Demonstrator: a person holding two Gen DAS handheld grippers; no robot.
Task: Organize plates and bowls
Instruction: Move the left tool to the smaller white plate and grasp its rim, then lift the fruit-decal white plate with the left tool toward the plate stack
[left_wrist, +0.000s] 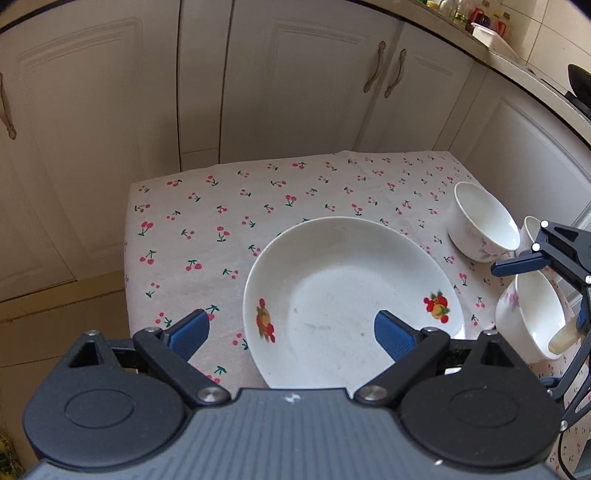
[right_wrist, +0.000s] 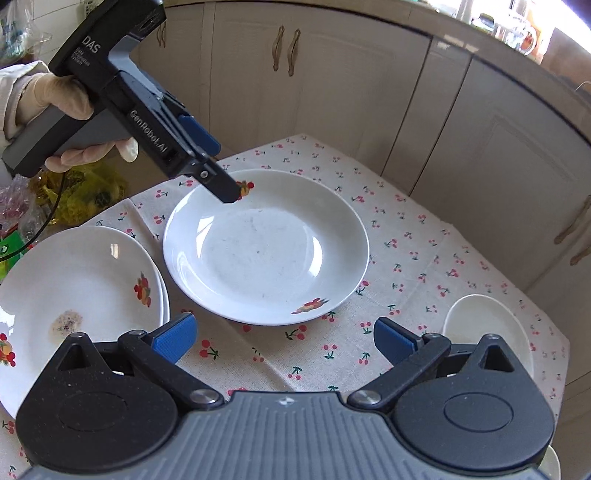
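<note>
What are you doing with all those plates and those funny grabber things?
A person is tidying dishes on a cherry-print tablecloth, one grabber in each hand. The left gripper hangs open over the rim of a big white plate. The right gripper is open too, holding nothing. More plates and small bowls wait nearby.

"DAS" is printed in white on the top block of the black and grey hand-held left gripper (right_wrist: 207, 147), with smaller lines beneath that cannot be read. "GenRobot.AI" is lettered in white along the side of the same gripper's body.
</note>
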